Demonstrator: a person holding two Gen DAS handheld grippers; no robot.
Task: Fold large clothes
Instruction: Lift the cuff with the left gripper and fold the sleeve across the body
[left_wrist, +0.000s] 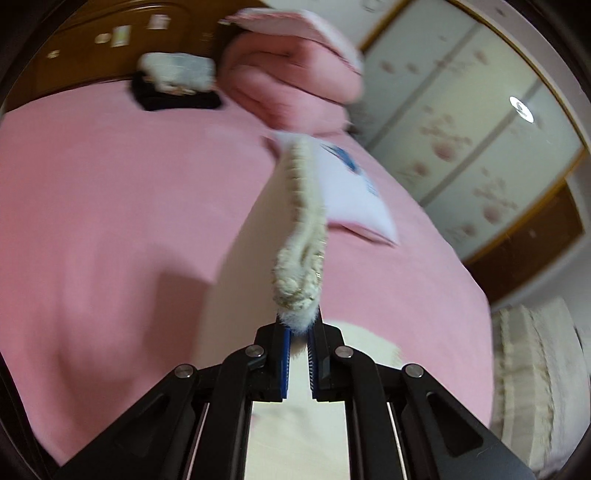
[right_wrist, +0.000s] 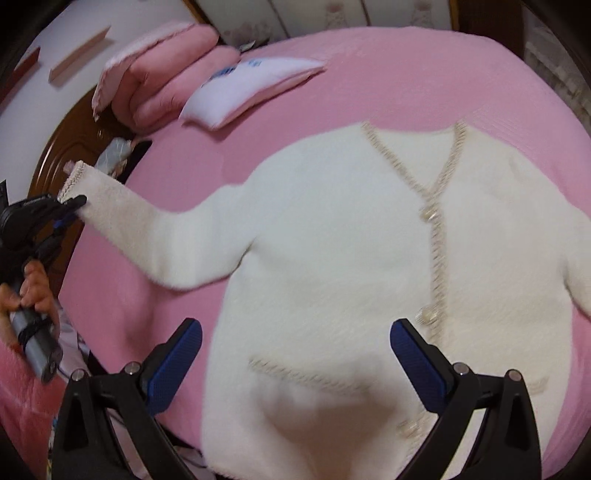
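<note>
A white fluffy cardigan (right_wrist: 332, 236) with beaded trim lies face up on the pink bed (right_wrist: 388, 74). Its left sleeve (right_wrist: 155, 229) stretches out to the left. My left gripper (left_wrist: 298, 325) is shut on the sleeve cuff (left_wrist: 299, 273), which stands up edge-on in the left wrist view. The left gripper also shows in the right wrist view (right_wrist: 72, 206), holding the cuff (right_wrist: 75, 177) lifted off the bed. My right gripper (right_wrist: 295, 350) is open and empty, hovering above the cardigan's lower front near the pocket trim (right_wrist: 303, 376).
Pink folded bedding (right_wrist: 162, 81) and a white pillow (right_wrist: 251, 85) lie at the head of the bed, by the wooden headboard (right_wrist: 70, 136). A dark object with a pale bundle (left_wrist: 177, 85) sits near the headboard. A floral wardrobe (left_wrist: 461, 140) stands beside the bed.
</note>
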